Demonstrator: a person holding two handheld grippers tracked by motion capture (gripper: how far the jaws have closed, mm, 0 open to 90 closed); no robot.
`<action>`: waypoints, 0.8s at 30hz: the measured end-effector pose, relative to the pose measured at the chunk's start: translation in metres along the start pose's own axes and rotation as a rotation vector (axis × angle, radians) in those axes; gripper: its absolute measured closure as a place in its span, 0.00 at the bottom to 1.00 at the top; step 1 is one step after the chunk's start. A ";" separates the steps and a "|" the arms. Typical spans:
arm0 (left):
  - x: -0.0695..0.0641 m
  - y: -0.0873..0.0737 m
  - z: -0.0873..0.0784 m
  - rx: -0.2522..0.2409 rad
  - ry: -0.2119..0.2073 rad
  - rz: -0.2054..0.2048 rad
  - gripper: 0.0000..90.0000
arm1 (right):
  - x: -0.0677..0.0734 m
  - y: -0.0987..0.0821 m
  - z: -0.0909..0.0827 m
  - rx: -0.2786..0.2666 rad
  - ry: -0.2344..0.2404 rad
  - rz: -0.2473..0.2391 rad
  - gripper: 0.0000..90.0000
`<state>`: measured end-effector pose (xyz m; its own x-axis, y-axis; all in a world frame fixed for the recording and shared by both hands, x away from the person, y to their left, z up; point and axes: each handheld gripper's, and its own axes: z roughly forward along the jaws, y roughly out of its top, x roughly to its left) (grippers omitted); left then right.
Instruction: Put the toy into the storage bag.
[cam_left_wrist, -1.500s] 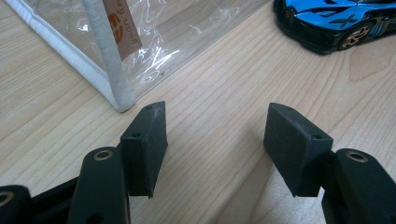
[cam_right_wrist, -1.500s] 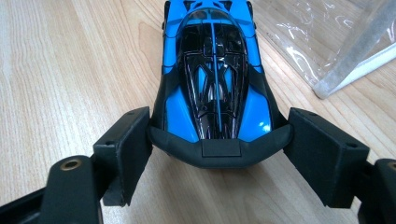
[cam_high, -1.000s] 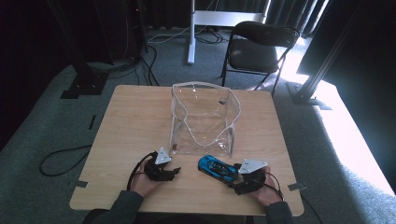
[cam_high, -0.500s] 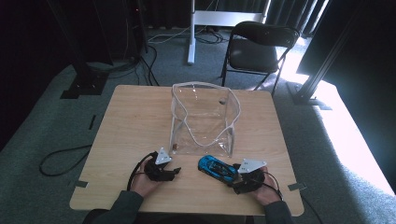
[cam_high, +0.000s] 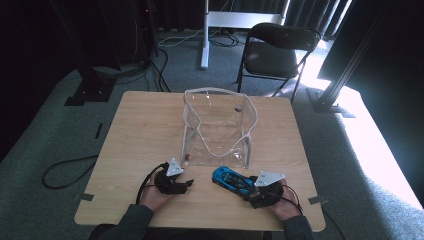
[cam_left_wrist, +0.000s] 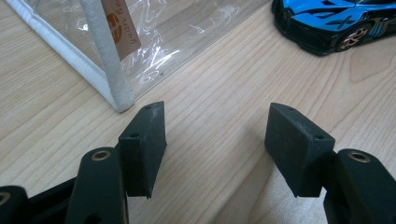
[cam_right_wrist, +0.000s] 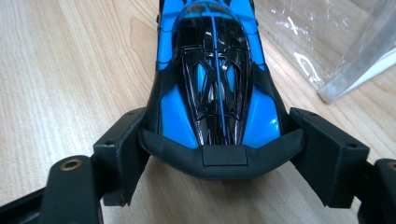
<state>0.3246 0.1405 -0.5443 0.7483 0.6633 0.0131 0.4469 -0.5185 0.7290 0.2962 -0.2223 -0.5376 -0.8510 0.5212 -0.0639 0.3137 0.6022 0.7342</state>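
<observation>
Grey carpet lies around a wooden table (cam_high: 150, 130), with a black chair (cam_high: 277, 52) beyond its far edge and dark curtains behind. From the high view a clear bag (cam_high: 217, 127) with white trim stands open near the table's middle. Just in front of it, toward the person, lies a blue car (cam_high: 232, 180). The left gripper (cam_high: 189, 183) rests on the table in the person's left hand (cam_high: 156, 196), near the bag's front left corner. The right gripper (cam_high: 251, 190) sits at the car's near end, held by the right hand (cam_high: 283, 206).

Seen from the left gripper view, the two black jaws stand wide apart over bare wood with nothing between them. The bag (cam_left_wrist: 154, 42) corner, with its white trim and a tan label (cam_left_wrist: 120, 25), lies just ahead of the left jaw. The car (cam_left_wrist: 334, 21) is at the upper right, well apart from the jaws.

Along the right gripper view, the car (cam_right_wrist: 212, 88) points away, its dark rear end set between the jaws. The jaws have just been closing; the left pad touches the car's flank, while at the right pad I cannot tell contact. The bag (cam_right_wrist: 341, 42) lies at the upper right, near the car's front
</observation>
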 end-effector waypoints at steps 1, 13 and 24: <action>0.000 0.000 0.000 0.000 0.000 0.001 0.43 | 0.000 0.001 -0.002 -0.008 0.003 -0.001 0.26; 0.000 0.000 0.000 0.000 0.000 0.000 0.43 | 0.001 0.017 -0.023 -0.137 -0.008 -0.005 0.27; 0.000 0.000 0.000 0.000 0.001 -0.001 0.43 | 0.001 0.033 -0.040 -0.224 -0.001 0.004 0.27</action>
<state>0.3245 0.1404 -0.5443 0.7476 0.6641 0.0130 0.4475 -0.5181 0.7289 0.2890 -0.2261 -0.4861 -0.8494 0.5241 -0.0617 0.2155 0.4512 0.8660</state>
